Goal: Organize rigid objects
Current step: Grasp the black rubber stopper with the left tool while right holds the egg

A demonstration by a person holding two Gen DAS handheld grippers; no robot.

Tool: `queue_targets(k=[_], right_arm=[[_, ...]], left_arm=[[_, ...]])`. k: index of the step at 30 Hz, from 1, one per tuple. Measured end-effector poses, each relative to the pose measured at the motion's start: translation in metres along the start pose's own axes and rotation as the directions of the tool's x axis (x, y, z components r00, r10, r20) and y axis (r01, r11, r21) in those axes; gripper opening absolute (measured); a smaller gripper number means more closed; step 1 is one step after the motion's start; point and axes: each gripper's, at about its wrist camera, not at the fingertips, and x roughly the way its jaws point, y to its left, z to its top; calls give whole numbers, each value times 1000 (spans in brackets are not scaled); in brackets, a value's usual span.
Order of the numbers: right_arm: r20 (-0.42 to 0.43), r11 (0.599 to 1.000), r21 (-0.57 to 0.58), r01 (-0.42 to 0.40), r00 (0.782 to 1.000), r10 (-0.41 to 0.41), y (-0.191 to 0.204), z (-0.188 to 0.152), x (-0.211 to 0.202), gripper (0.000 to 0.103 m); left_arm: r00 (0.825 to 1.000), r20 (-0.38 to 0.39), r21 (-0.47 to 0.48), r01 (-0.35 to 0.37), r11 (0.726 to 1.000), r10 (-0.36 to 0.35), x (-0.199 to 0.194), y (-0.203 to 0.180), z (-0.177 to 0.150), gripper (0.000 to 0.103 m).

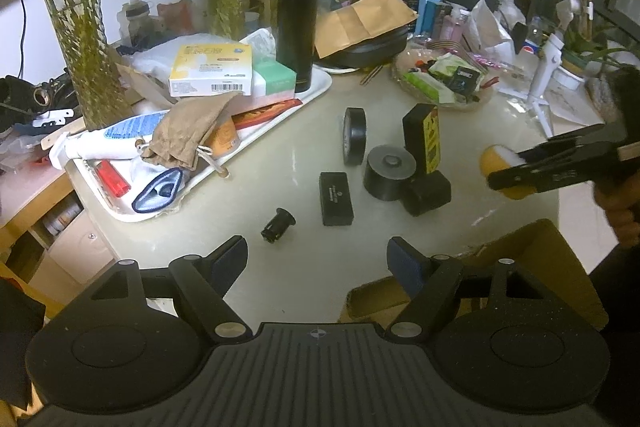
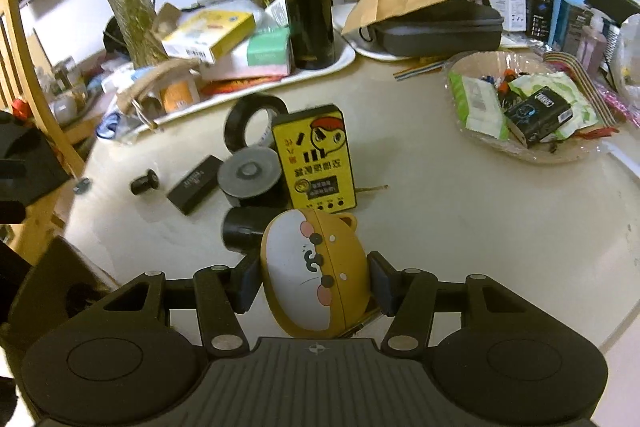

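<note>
My right gripper (image 2: pixel 314 281) clamps the yellow bear-faced case (image 2: pixel 316 275) above the table's (image 2: pixel 460 227) near edge; my left gripper (image 1: pixel 318 261) hangs open, empty; tape roll (image 1: pixel 354 141), black boxes remain unsorted

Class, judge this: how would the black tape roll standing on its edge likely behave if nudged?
The tape roll stands on its round rim, so it would probably roll or topple flat. It looks rigid, and the glossy tabletop may let it slide.
</note>
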Motion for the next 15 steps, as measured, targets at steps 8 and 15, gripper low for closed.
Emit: queue_targets(k=[8,15], right_arm=[[38,1000,21,11,999,-11,7,-7,-36,59],[53,999,19,38,998,-39,12,-17,-57,59]], left_arm=[[1000,-9,40,-11,999,11,11,2,7,76],[1000,-27,80,-6,997,8,29,5,12,66]])
